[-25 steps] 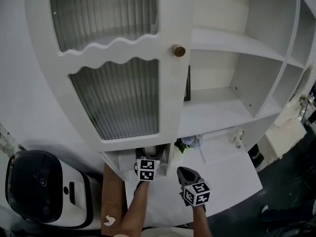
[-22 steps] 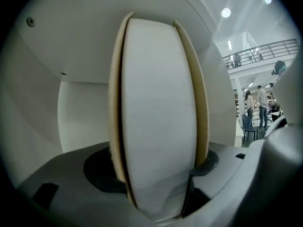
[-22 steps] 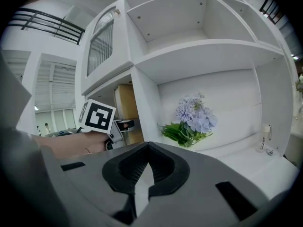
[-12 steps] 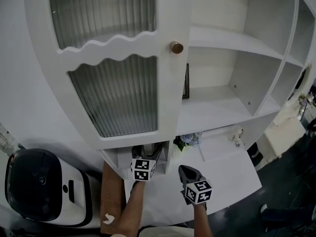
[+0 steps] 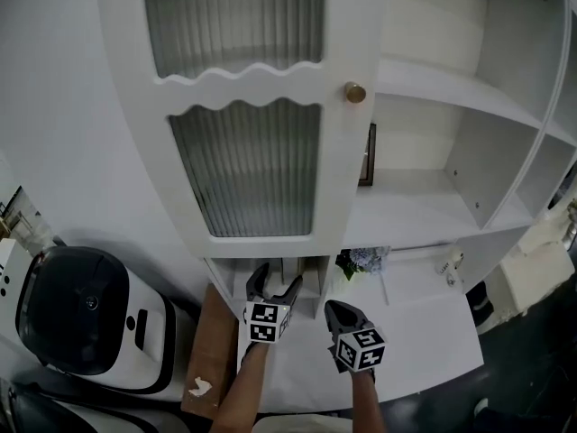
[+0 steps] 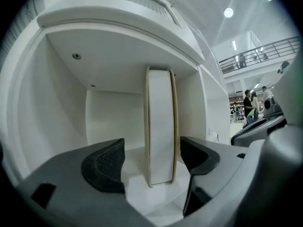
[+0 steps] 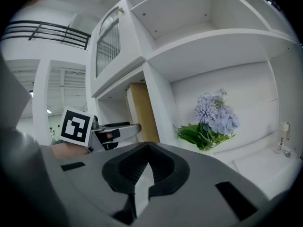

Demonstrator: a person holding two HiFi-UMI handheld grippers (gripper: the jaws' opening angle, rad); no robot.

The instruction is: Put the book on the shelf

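The book stands upright on its own in the low cubby of the white cabinet, white pages toward me, tan covers on each side. My left gripper is open, with one jaw on each side of the book and neither pad touching it. In the head view the left gripper points into that cubby under the glass door. My right gripper hangs just to its right, shut and empty. The right gripper view shows the right gripper, the book's tan cover and the left gripper.
A ribbed-glass cabinet door with a brass knob stands open above the cubby. Blue flowers and a small bottle sit on the counter to the right. A black-and-white appliance stands at lower left.
My left gripper's jaws have spread and now show farther out of the cubby, with the book left standing. The head view has shifted a little. The right gripper has hardly moved.
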